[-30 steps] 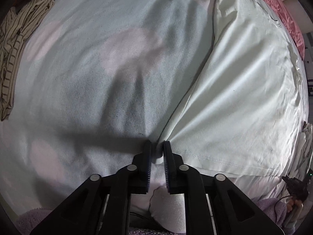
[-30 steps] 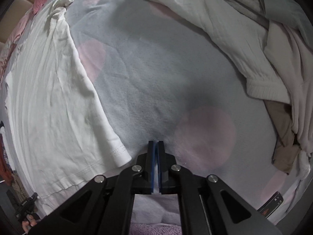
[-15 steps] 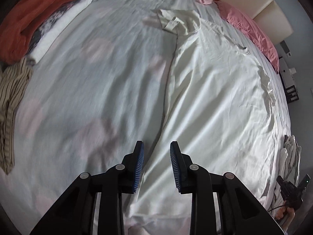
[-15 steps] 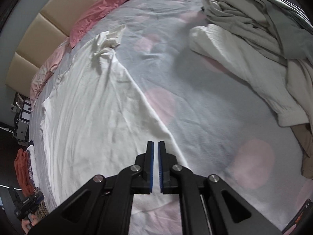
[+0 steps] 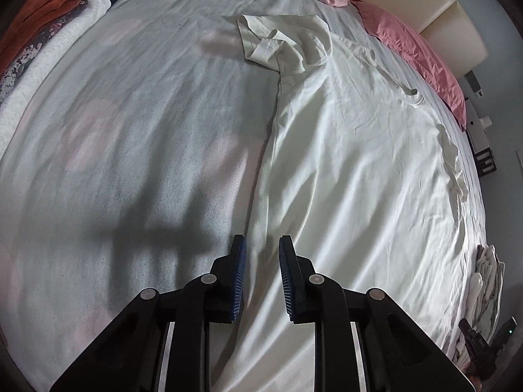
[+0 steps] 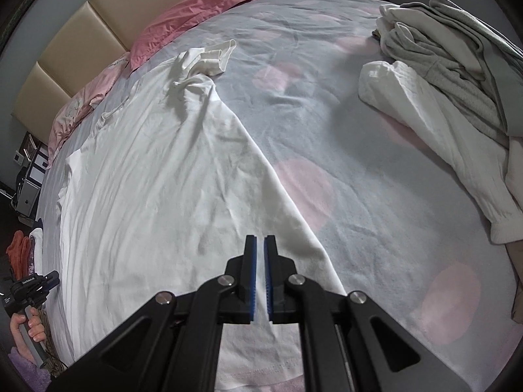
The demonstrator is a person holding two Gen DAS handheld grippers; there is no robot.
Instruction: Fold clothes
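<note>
A white T-shirt (image 5: 353, 176) lies spread flat on the bed, collar toward the headboard; it also shows in the right wrist view (image 6: 157, 189). One sleeve (image 5: 281, 42) is bunched at its far left corner, the other sleeve (image 6: 206, 58) is crumpled at its far right corner. My left gripper (image 5: 261, 245) is open and empty, raised above the shirt's left edge near the hem. My right gripper (image 6: 260, 241) has its jaws nearly together with a thin gap, holding nothing, above the shirt's right edge near the hem.
The bed has a grey sheet with pale pink dots (image 6: 343, 163). Folded orange, patterned and white clothes (image 5: 42, 49) are stacked at far left. A heap of grey and white garments (image 6: 441, 81) lies at right. Pink pillows (image 6: 202, 3) and a beige headboard (image 6: 98, 23) are at the far end.
Both grippers rose from the hem corners and tilted to look along the bed. The left gripper opened and let go of the cloth. The right stayed nearly shut.
</note>
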